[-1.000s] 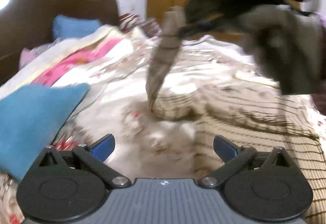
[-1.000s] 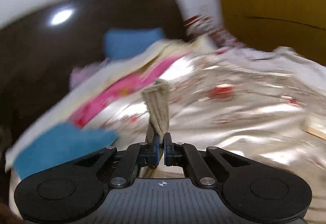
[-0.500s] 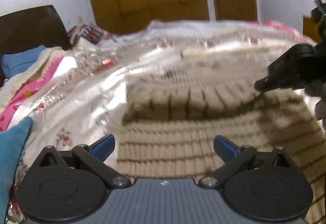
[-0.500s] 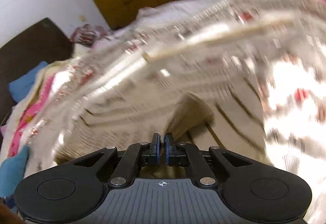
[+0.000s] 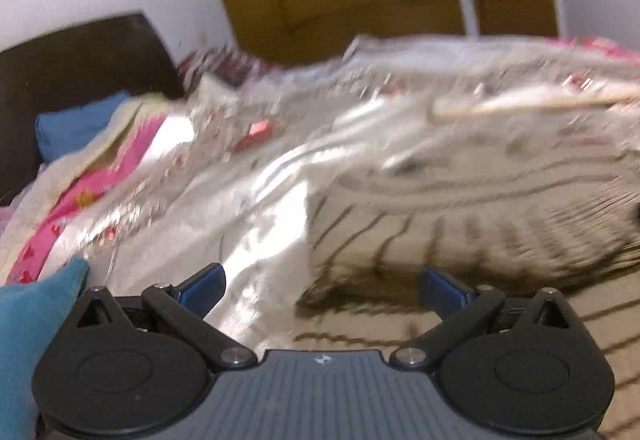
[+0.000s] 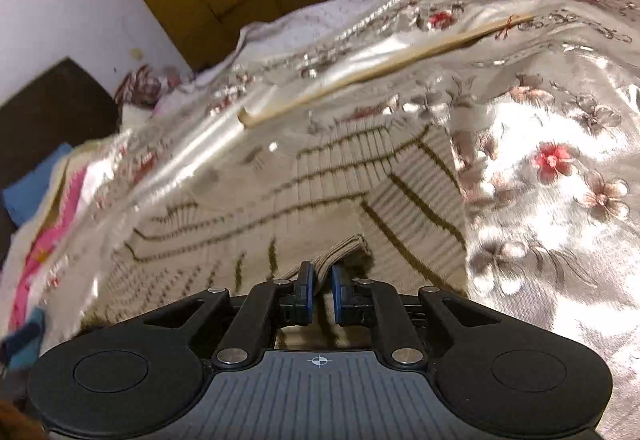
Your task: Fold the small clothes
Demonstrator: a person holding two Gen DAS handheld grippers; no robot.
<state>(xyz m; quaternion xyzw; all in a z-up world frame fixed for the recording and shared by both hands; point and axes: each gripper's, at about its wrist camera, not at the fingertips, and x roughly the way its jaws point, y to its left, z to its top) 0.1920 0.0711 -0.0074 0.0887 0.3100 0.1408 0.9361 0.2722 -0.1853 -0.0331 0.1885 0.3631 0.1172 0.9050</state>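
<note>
Presently, the striped beige garment [image 6: 328, 199] is found spread on the floral bedspread [image 6: 560, 143] of the bed. A ribbed edge of it is seen between the narrowly parted jaws of the right tool [image 6: 320, 288] — just opened, no longer pinched. The left tool [image 5: 322, 286] is held wide — empty — above the garment's edge.

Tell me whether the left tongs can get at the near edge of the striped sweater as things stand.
Probably yes. The left tongs stand wide open with nothing between them, and the striped sweater lies flat on the flowered bedspread just ahead, its folded edge unobstructed. The view is blurred, so the gap is uncertain.
</note>
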